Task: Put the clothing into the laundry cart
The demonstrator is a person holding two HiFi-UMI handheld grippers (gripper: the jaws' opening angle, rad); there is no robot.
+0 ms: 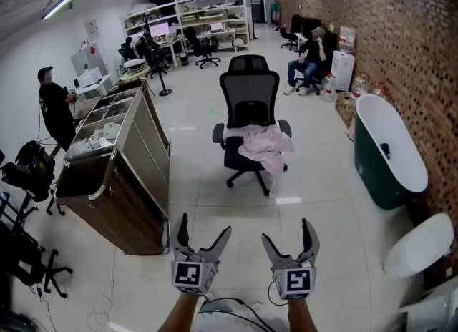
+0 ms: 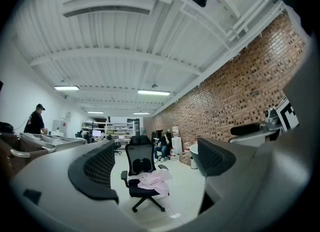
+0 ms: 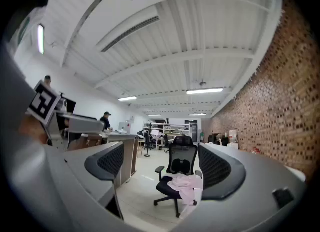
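You hold the left gripper (image 1: 205, 225) and right gripper (image 1: 286, 230) spread wide and empty, aimed at the clothing (image 1: 263, 146) heaped on the chair (image 1: 249, 93), well ahead, ready for a grab

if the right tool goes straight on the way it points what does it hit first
Likely the pink clothing draped on the black office chair. The right tool is open and empty, with only bare floor before the chair, though depth is hard to judge.
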